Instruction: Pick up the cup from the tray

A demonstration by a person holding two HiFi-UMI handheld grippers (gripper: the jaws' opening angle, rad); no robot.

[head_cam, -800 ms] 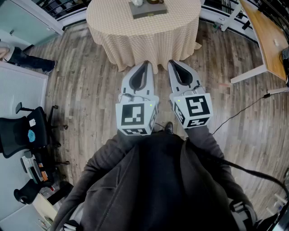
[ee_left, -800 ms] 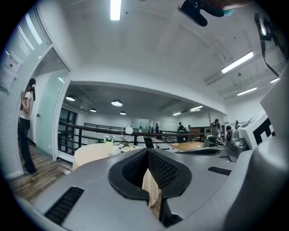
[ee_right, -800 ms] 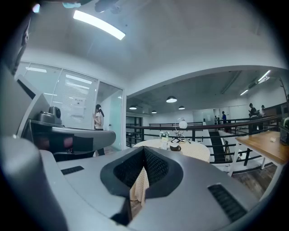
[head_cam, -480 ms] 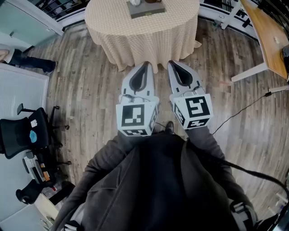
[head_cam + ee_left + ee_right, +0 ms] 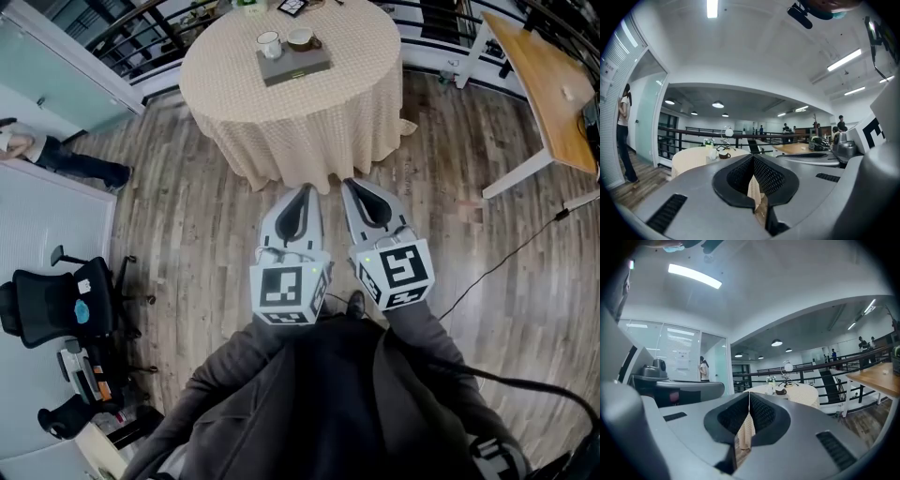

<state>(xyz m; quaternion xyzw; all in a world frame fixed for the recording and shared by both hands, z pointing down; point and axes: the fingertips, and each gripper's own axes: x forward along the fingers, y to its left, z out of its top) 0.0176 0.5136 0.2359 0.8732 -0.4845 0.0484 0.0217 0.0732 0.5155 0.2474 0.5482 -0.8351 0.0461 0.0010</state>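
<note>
Head view, cup (image 5: 269, 44) on tray (image 5: 300, 67), far beyond left tongs (image 5: 304, 189), right tongs (image 5: 349, 184)

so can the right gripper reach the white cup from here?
Probably not: right gripper, jaws shut, hangs over the floor short of the table; the white cup sits on the tray well across it. Nothing blocks the way.
</note>
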